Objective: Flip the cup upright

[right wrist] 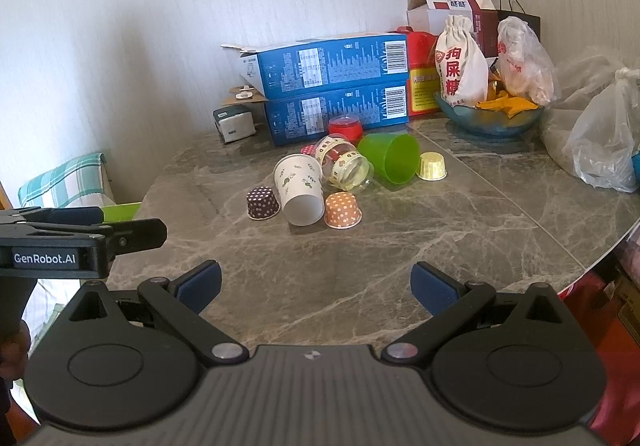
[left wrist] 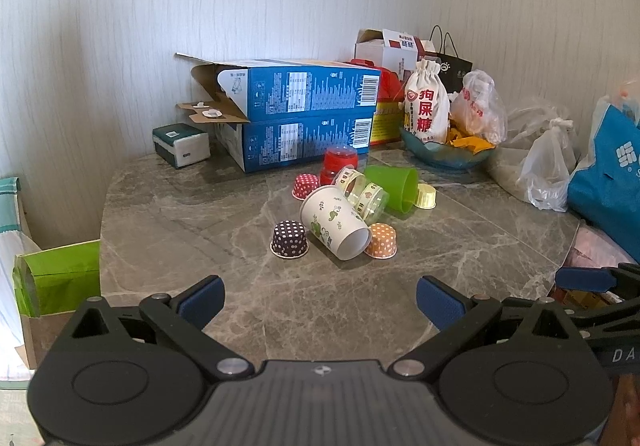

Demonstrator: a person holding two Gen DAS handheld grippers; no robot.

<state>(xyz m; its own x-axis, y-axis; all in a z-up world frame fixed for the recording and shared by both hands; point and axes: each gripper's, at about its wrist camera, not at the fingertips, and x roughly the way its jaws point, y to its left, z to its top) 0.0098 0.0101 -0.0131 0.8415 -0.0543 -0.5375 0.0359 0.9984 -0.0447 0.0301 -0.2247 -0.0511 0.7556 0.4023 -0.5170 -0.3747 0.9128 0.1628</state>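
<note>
A white paper cup [left wrist: 334, 221] with green leaf print lies on its side mid-table, mouth toward me; it also shows in the right wrist view [right wrist: 300, 188]. A green plastic cup [left wrist: 392, 186] lies on its side behind it, also seen in the right wrist view [right wrist: 390, 162]. A clear cup [left wrist: 366, 195] with a patterned band lies between them, also in the right wrist view [right wrist: 346, 168]. My left gripper [left wrist: 318, 300] is open and empty, well short of the cups. My right gripper [right wrist: 316, 286] is open and empty too, near the table's front.
Small dotted baking cups [left wrist: 290, 239] [left wrist: 382, 241] sit mouth-down around the paper cup on the grey marble table [left wrist: 200, 230]. A red jar [left wrist: 340, 162], stacked blue boxes [left wrist: 304, 114], a tissue pack [left wrist: 182, 145], a bowl with bags [left wrist: 448, 150] and plastic bags [left wrist: 548, 166] line the back and right.
</note>
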